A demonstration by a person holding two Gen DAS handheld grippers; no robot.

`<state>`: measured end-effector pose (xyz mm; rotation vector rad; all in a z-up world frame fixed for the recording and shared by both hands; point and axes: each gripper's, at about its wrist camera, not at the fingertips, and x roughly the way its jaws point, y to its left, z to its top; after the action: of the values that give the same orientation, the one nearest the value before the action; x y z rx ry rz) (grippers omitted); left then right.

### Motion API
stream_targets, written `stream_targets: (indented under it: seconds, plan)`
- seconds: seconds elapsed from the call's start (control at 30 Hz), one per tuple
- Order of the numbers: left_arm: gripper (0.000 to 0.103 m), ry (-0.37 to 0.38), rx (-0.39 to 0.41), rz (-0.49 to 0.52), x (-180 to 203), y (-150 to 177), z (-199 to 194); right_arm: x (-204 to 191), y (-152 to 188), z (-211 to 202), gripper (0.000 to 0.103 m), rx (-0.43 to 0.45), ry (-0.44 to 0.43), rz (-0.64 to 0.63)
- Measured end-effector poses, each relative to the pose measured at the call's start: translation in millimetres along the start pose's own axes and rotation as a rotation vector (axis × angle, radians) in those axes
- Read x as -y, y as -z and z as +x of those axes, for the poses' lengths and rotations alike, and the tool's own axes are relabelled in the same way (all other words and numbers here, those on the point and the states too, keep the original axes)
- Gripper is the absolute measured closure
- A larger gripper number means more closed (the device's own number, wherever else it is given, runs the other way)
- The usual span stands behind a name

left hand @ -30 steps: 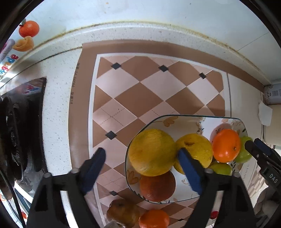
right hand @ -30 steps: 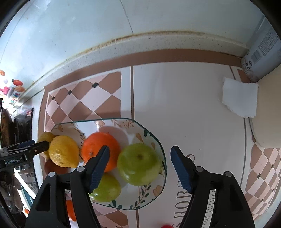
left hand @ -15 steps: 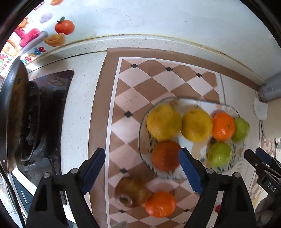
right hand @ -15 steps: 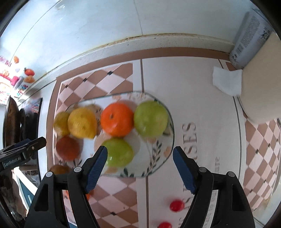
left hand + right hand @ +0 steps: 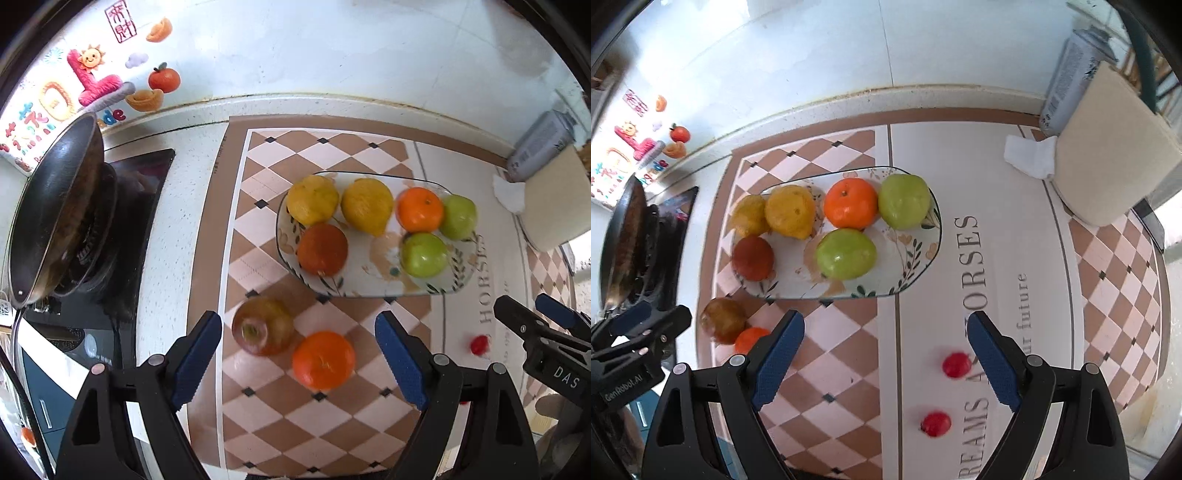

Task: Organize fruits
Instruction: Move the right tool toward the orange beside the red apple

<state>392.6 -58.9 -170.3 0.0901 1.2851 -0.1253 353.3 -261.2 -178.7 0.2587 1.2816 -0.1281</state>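
A patterned glass plate (image 5: 373, 275) (image 5: 908, 273) holds two yellow fruits, a dark orange (image 5: 322, 249), a bright orange (image 5: 851, 203) and two green apples (image 5: 846, 254). On the mat in front of it lie a red-brown apple (image 5: 263, 325) (image 5: 723, 319) and an orange (image 5: 323, 359) (image 5: 750, 338). Two small red fruits (image 5: 956, 364) (image 5: 935, 424) lie further right. My left gripper (image 5: 298, 354) is open and empty, above the apple and the loose orange. My right gripper (image 5: 884, 354) is open and empty, in front of the plate.
A pan (image 5: 55, 206) sits on a black stove at the left. A beige board (image 5: 1108, 162), a grey can (image 5: 1067, 77) and a white tissue (image 5: 1030, 157) stand at the back right. The wall runs behind the counter.
Both grippers have pulled back and up from the plate. The loose apple, the loose orange and the small red fruits have come into view. Both stay open.
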Motion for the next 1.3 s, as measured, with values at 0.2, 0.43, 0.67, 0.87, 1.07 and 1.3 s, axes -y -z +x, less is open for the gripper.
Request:
stream_targets:
  seconds: [0.2,0.43,0.67,0.87,1.07,1.3]
  plan:
    - [0.018,0.006,0.064,0.005,2.5,19.1,-38.0,-7.4,18.9,-40.3,0.011,0.055,-0.004,-0.025]
    - [0.018,0.024,0.126,0.003,7.1,34.8,-80.5,-15.3,35.5,-91.3,0.011,0.142,0.003,-0.052]
    - [0.018,0.036,0.146,0.022,12.9,47.8,-103.9,-24.4,47.9,-130.4,0.011,0.189,0.019,-0.086]
    - [0.018,0.057,0.149,0.022,15.6,54.8,-114.0,-22.8,56.5,-143.6,0.011,0.194,-0.005,-0.073]
    - [0.018,0.057,0.145,0.023,18.1,52.6,-111.6,-22.4,53.9,-141.3,0.011,0.185,-0.024,-0.056]
    - [0.003,-0.031,0.126,-0.02,-6.3,34.2,-86.3,-31.7,41.8,-88.9,0.011,0.103,-0.091,-0.051]
